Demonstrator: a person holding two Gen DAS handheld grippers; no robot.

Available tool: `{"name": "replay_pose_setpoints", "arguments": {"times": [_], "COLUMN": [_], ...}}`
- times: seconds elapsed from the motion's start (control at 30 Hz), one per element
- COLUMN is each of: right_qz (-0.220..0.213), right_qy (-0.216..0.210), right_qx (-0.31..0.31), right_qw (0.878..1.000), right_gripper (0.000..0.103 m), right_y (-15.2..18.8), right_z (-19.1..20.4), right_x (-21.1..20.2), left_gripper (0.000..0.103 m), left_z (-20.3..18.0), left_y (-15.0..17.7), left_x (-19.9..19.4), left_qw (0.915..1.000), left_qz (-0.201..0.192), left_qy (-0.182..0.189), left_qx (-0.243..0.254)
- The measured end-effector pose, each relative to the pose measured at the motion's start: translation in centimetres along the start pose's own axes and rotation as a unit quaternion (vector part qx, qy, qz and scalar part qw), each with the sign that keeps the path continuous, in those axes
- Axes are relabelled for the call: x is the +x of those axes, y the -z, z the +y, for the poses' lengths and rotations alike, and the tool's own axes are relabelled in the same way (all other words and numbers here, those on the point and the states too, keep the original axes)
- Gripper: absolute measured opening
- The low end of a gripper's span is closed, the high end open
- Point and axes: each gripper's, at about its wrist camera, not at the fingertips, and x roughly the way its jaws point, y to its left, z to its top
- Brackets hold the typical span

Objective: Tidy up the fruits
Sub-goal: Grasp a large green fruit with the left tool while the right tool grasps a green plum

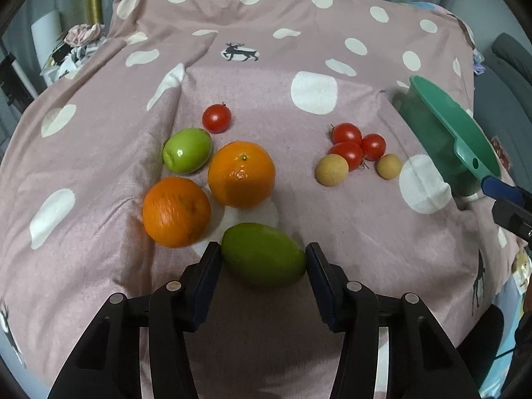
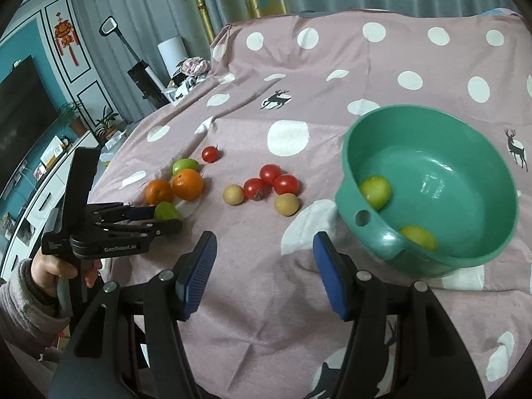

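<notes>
My left gripper [image 1: 262, 259] pinched the green fruit [image 1: 262, 254] beside two oranges [image 1: 241, 173] near the bedspread's [image 1: 332, 249] near edge | my right gripper [image 2: 264, 266] stood spread, empty, by the green bowl [image 2: 465, 259].

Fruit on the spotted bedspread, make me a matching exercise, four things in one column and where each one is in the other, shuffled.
Things:
1. green fruit
2. lone cherry tomato
3. two yellow-green fruits
4. right gripper

Places:
A. inside the green basin
B. between the left gripper's pads
C. over bare bedspread, empty
D. beyond the other green fruit

Pairs: 1-B, 2-D, 3-A, 4-C
</notes>
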Motion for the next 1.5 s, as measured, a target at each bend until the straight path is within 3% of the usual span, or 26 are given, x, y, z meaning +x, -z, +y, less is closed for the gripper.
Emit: {"name": "replay_pose_setpoints", "arguments": {"times": [0.17,0.3,0.53,0.67,0.97,1.2,1.37,1.5], "right_qz": [0.01,0.019,0.031,0.047,0.094,0.146,0.158,0.15], "right_qy": [-0.019,-0.047,-0.101,-0.128,-0.127,-0.119,-0.123,-0.121], "right_qx": [-0.014,-0.017,-0.026,-0.024,-0.06,-0.081,-0.09,-0.096], "right_qw": [1.0,0.999,0.994,0.99,0.986,0.979,0.976,0.976], "right_gripper": [0.061,0.061,0.061,0.061,0.061,0.059,0.047,0.046], "right_y": [-0.6,-1.5,-4.2,-5.7,-9.7,-10.5,-10.3,-10.3], "right_z": [1.4,2.6,5.4,6.6,10.2,10.9,11.0,11.1], "right_x": [1.2,2.6,6.6,9.2,16.3,20.7,21.8,21.8], "left_gripper": [0.052,0.052,0.052,0.052,0.052,0.052,0.052,0.052], "left_z": [1.2,1.8,4.6,6.9,9.1,9.5,10.0,10.1], "left_y": [0.3,0.2,-1.0,-1.2,-1.0,-1.3,-1.4,-1.4], "left_x": [-0.7,-2.8,-5.8,-6.1,-5.4,-5.3,-5.0,-5.0], "left_qw": [0.9993,0.998,0.9948,0.9934,0.9932,0.9928,0.9927,0.9927], "left_qz": [-0.002,-0.029,-0.083,-0.092,-0.087,-0.092,-0.09,-0.09], "left_qy": [0.032,0.052,0.041,0.033,0.036,0.042,0.042,0.043], "left_qx": [-0.018,-0.023,-0.043,-0.061,-0.068,-0.064,-0.068,-0.068]}}
